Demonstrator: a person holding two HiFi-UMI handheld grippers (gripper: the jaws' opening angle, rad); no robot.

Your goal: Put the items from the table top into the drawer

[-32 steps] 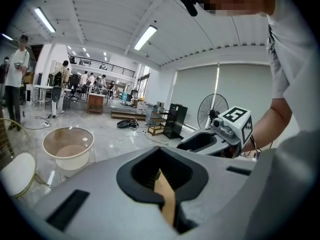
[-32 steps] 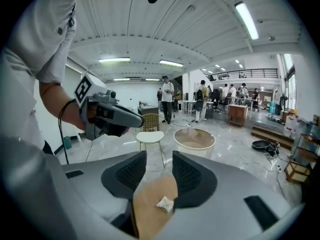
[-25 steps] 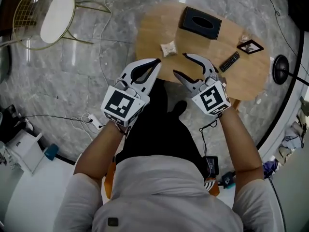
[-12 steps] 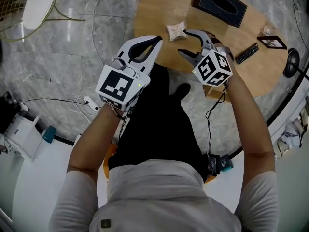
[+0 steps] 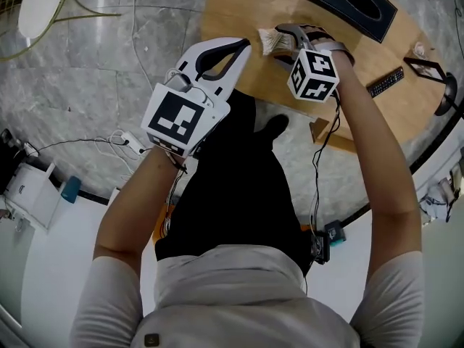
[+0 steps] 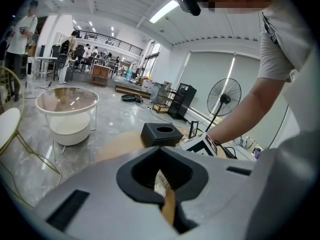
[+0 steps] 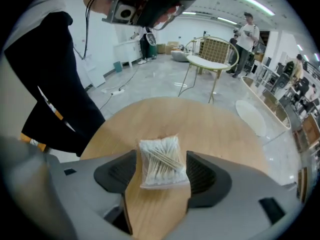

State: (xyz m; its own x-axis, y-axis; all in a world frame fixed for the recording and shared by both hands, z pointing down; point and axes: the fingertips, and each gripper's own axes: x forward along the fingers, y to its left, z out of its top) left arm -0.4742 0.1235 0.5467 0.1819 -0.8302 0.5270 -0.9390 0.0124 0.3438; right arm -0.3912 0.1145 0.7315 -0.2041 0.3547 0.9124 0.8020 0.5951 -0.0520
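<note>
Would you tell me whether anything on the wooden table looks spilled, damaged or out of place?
Nothing stands out. The cotton swab packet lies flat and intact on the table, between the jaws of the right gripper, which have just been opening and do not press it. The black tissue box and remote rest flat too.

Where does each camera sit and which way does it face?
Head view: on the head, facing steeply down at the wooden table; torso, forearms, left gripper, right gripper show.
Left gripper view: on that gripper, looks along its shut jaws across the wooden table to the tissue box; right forearm shows.
Right gripper view: on that gripper, tilted down at the swab packet between its jaws, just opening; legs show.
Head and left views share the tissue box.
</note>
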